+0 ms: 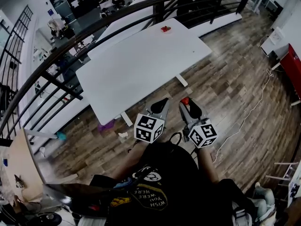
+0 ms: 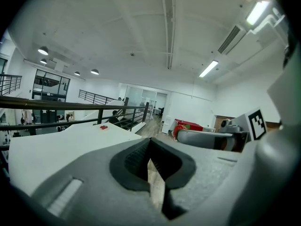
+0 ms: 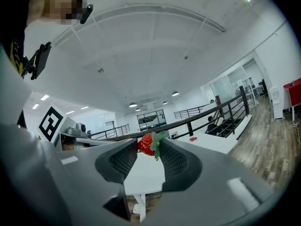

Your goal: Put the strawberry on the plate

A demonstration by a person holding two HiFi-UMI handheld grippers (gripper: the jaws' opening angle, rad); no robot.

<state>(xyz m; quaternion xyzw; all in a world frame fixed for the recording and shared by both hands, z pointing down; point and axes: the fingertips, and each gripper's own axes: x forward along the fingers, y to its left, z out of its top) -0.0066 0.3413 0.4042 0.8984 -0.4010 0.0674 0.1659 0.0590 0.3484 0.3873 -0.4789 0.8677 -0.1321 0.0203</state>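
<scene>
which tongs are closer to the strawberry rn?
Right. The right tongs hold the strawberry between their tips. The left tongs sit alongside on its left, shut and empty, not touching it.

Matt white table [image 1: 141, 65], wood-plank floor [image 1: 235, 88], matt grey right tool [image 3: 149, 145].

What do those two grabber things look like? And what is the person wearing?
Both the left gripper and the right gripper have grey jaws lined with black ribbed pads. Each carries a white cube printed with black square patterns. The person wears a black shirt with yellow lettering.
</scene>
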